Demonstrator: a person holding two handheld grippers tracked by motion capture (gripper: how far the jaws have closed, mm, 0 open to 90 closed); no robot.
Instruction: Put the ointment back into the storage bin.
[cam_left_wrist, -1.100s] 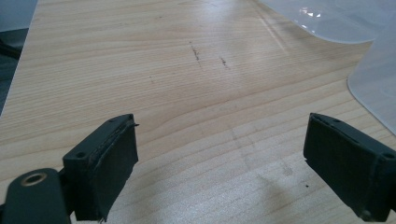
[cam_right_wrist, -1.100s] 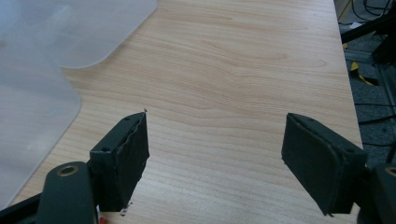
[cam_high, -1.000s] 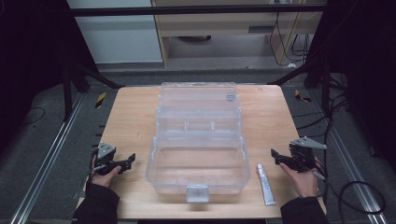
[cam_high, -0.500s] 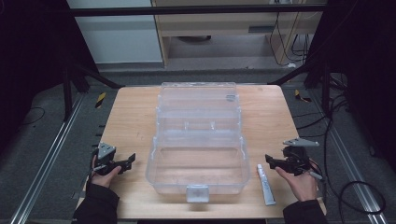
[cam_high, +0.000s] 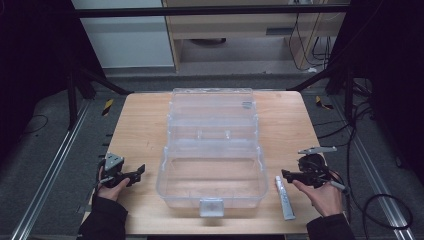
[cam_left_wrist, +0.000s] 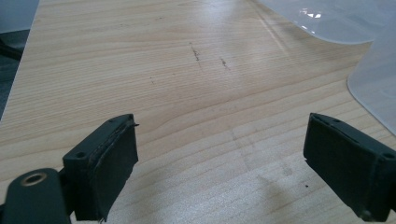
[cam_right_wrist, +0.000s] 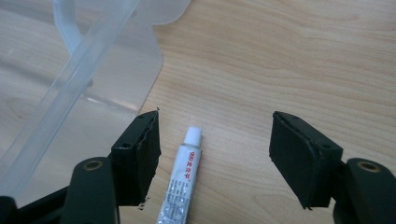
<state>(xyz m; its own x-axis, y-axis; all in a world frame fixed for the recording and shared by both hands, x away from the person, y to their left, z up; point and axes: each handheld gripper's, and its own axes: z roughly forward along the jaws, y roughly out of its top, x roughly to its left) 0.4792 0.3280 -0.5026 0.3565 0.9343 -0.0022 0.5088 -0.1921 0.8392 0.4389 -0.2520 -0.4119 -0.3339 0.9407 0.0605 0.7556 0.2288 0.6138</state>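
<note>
The small white tube (cam_right_wrist: 181, 186) lies flat on the desk (cam_high: 140, 130), just right of the clear box (cam_high: 212, 150) at the near edge. The right hand-held gripper (cam_right_wrist: 215, 158) hangs over the tube with its jaws apart on both sides, closing in but not touching. The left hand-held gripper (cam_left_wrist: 224, 163) is wide open over bare wood.

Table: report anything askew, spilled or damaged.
Nothing spilled or broken. The clear box stands open and square on the table. The small tube lies flat beside it, between the right gripper's open jaws. A few faint scuffs mark the wood.
</note>
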